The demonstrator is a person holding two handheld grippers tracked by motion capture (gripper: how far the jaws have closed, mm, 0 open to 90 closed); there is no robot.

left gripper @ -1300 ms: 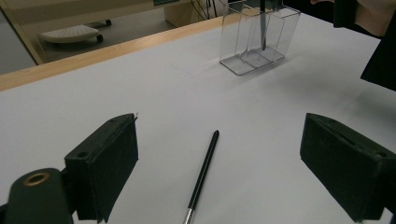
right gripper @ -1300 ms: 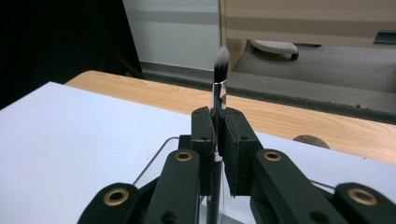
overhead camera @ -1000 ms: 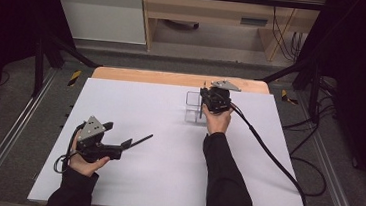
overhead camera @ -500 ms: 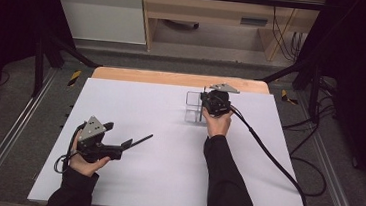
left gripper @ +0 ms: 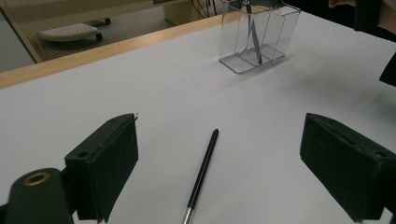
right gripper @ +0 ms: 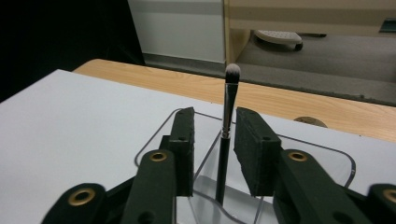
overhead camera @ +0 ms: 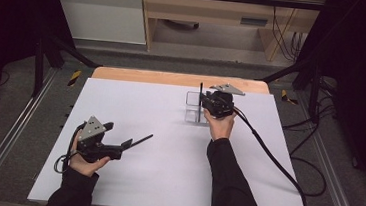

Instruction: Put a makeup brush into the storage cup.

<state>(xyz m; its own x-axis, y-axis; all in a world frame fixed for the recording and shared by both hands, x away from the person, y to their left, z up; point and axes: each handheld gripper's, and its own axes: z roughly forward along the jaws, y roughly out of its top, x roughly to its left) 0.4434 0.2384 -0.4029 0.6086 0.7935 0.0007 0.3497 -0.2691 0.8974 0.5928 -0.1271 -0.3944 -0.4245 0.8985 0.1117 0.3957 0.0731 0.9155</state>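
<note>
Now right gripper point(right gripper: 214, 149) over clear holder point(overhead camera: 193, 106), jaws just parted, releasing brush point(right gripper: 227, 121) upright inside; left gripper point(left gripper: 233, 172) jaws spread, second brush point(left gripper: 201, 175) between.

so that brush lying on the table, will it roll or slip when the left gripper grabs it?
The brush looks thin, round and glossy, so it would probably roll if nudged sideways. It lies flat on the table, so the pads may slip off. Likely stiff and light.

Overhead camera faces forward and down; both gripper cameras sit low, sharing the clear organizer point(left gripper: 257, 39).
</note>
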